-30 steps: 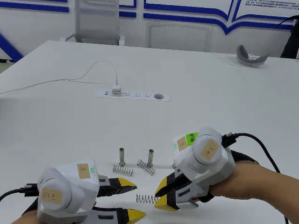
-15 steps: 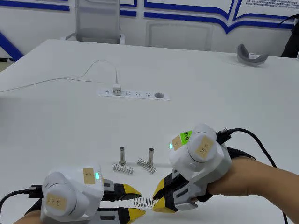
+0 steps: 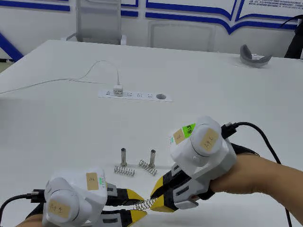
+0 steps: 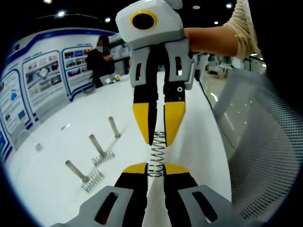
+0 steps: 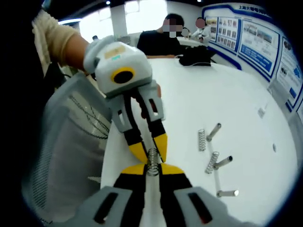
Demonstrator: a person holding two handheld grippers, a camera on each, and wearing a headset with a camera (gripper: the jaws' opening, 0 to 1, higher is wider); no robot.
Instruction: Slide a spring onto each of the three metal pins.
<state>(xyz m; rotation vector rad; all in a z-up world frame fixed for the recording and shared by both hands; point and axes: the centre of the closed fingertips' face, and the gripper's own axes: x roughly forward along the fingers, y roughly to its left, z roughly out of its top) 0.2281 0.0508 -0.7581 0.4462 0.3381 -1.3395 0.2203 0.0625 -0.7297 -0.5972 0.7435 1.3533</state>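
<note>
A small wire spring (image 3: 146,204) hangs above the table between the two grippers, which point at each other. My right gripper (image 3: 156,201) is shut on one end of the spring (image 5: 152,161). My left gripper (image 3: 139,206) has its jaws closed against the other end of the spring (image 4: 156,156). Two upright metal pins (image 3: 123,156) (image 3: 152,157) stand just beyond the grippers, each with a loose spring (image 3: 124,171) (image 3: 147,168) lying at its foot. The left gripper view shows three pins (image 4: 113,126) (image 4: 97,145) (image 4: 75,170) in a row.
A white power strip (image 3: 136,96) with a plugged-in cable lies farther back on the white table (image 3: 213,109). A grey object (image 3: 254,56) sits at the far right. A mesh chair back (image 4: 260,142) is close behind the grippers. People sit at a far table.
My left gripper has come up to the spring's free end and narrowed its jaws onto it. The right gripper has carried the spring a little left, towards the left gripper.
</note>
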